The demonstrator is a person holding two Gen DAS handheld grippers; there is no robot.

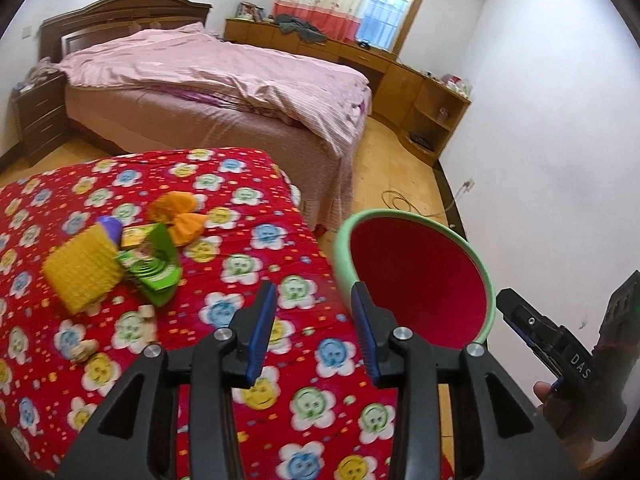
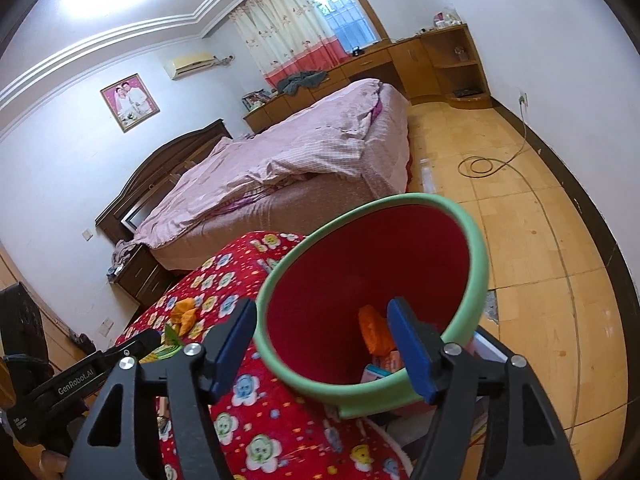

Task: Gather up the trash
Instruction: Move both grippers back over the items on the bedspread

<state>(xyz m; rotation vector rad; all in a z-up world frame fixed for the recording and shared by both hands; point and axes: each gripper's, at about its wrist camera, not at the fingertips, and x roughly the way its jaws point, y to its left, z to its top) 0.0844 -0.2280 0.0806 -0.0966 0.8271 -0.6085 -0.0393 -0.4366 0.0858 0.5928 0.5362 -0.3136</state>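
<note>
Trash lies on the red flowered cloth [image 1: 248,264]: a yellow bumpy pad [image 1: 82,276], a green packet [image 1: 154,272], an orange wrapper [image 1: 180,216] and a purple piece [image 1: 110,228]. My left gripper [image 1: 314,320] hovers open over the cloth's right part, with nothing between its blue pads. Beside the table stands a bin [image 2: 476,248] with a green rim and a red inside. My right gripper [image 2: 322,340] is open above its mouth, holding nothing. An orange wrapper [image 2: 374,328] and small boxes [image 2: 384,364] lie in the bin.
Small beige scraps [image 1: 146,314] lie near the cloth's front. A bed with a pink cover [image 1: 224,80] stands behind the table, a dark nightstand [image 1: 40,112] to its left. A coiled cable [image 2: 480,166] lies on the wooden floor by the wall.
</note>
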